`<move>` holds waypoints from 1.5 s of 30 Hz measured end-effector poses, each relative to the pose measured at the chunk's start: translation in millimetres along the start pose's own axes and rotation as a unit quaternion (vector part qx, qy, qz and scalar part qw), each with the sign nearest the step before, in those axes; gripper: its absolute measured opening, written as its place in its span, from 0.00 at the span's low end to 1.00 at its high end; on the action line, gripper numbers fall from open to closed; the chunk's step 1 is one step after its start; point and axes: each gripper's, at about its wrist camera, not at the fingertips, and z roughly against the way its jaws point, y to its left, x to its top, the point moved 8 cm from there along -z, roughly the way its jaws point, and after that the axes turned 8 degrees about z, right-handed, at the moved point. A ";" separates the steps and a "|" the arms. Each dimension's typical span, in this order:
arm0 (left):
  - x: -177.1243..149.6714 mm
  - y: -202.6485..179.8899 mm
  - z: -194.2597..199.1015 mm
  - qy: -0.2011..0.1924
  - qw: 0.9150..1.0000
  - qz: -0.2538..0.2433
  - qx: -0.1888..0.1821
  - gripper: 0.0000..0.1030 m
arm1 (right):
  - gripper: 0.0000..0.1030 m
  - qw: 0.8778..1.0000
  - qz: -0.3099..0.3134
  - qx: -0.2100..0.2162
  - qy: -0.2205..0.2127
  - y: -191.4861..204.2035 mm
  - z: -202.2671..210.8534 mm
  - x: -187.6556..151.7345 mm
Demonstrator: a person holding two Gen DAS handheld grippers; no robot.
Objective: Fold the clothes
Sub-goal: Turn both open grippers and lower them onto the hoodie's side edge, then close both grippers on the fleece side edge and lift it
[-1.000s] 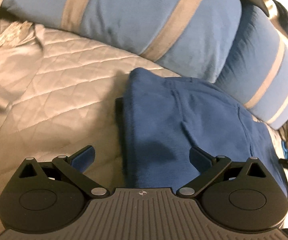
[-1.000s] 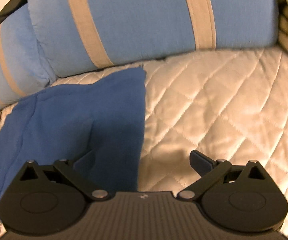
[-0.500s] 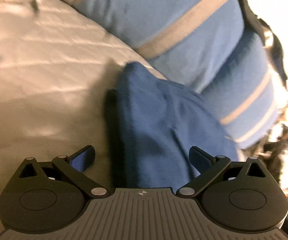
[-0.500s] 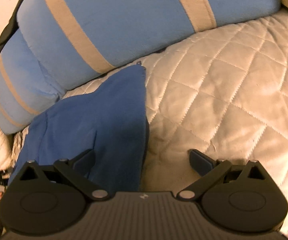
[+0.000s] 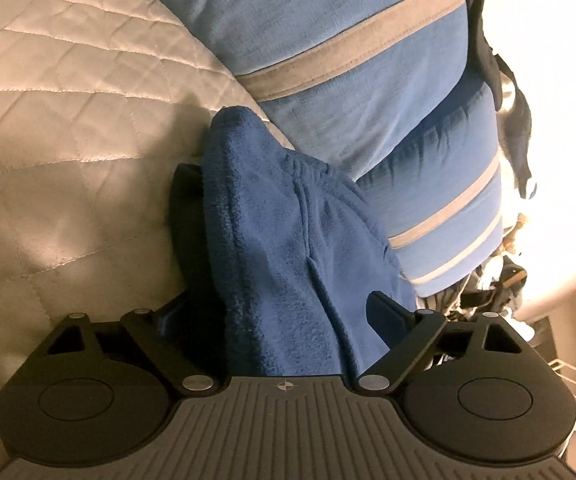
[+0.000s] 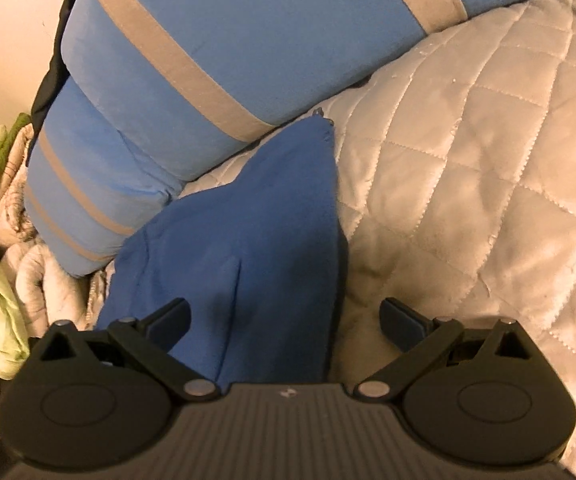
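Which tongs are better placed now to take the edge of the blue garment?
Probably the left tongs: the blue garment lies thick between their fingers, which have just been closing. The right tongs straddle only its edge, half over the quilt.

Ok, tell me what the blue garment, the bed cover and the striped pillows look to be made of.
Blue garment: apparently fleece; matte, with a fuzzy, pilled nap along its folded edge.
Bed cover: quilted fabric, possibly satin or a synthetic; diamond stitching and a soft sheen where light falls.
Striped pillows: soft, velvety-looking blue cloth with sewn-on grey bands; brushed streaks in the pile suggest velour or microfibre, though that stays uncertain.
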 end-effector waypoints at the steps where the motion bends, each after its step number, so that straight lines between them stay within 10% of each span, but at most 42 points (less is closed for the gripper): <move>1: 0.6 0.1 0.5 0.001 1.000 0.001 -0.001 0.87 | 0.98 1.000 -0.004 0.004 0.001 -0.7 0.0 0.3; 15: 4.8 1.6 -1.6 0.002 1.000 0.019 -0.001 0.84 | 0.82 0.999 -0.013 0.032 0.015 2.5 -14.5 4.3; 22: 5.7 15.2 -0.6 -0.003 0.998 0.053 0.021 0.39 | 0.37 0.999 -0.030 0.012 0.019 -6.4 -16.7 0.5; 34: 6.1 20.3 -4.5 -0.004 0.996 0.085 0.016 0.23 | 0.28 0.997 -0.061 0.029 0.028 -13.2 -22.4 -3.1; 45: -1.8 -20.7 8.2 -0.064 0.987 -0.037 0.143 0.18 | 0.16 0.997 0.031 -0.069 -0.015 18.7 -11.3 -3.6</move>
